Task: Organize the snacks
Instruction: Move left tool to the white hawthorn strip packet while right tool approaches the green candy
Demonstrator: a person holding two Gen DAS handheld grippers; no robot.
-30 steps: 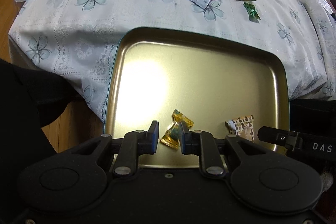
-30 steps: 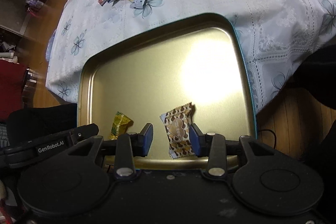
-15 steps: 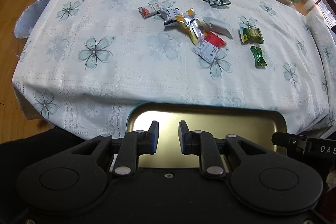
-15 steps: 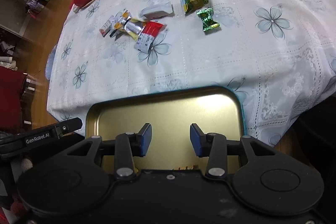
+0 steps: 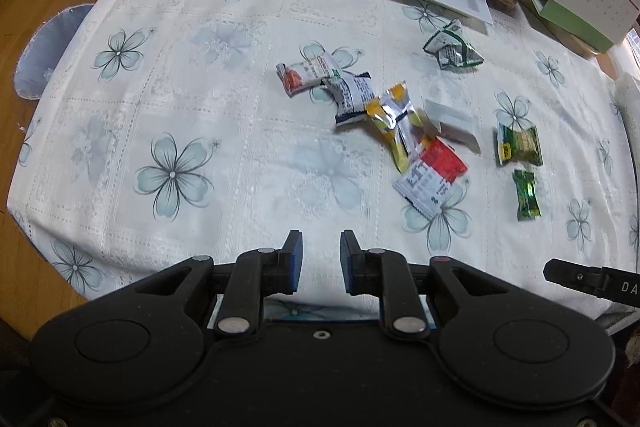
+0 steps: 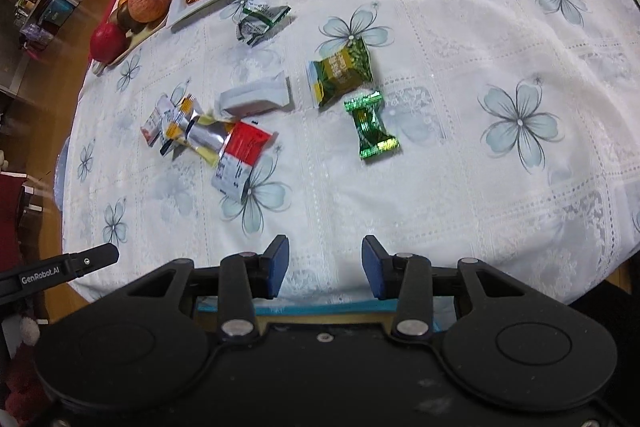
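Blue-padded fingers of the left gripper stand a narrow gap apart, holding nothing; those of the right gripper stand wider, likewise empty. Both hang over the near edge of the bench, with a strip of the gold tray just visible under the right gripper. From the right gripper, the green foil candy lies at 12 o'clock, the green packet beyond it, and the red-and-white sachet at 11 o'clock. From the left gripper, the silver-yellow packet lies at 1 o'clock. Judged step: reaching for the next snacks. Next move: descend, straddle one wrapper, close.
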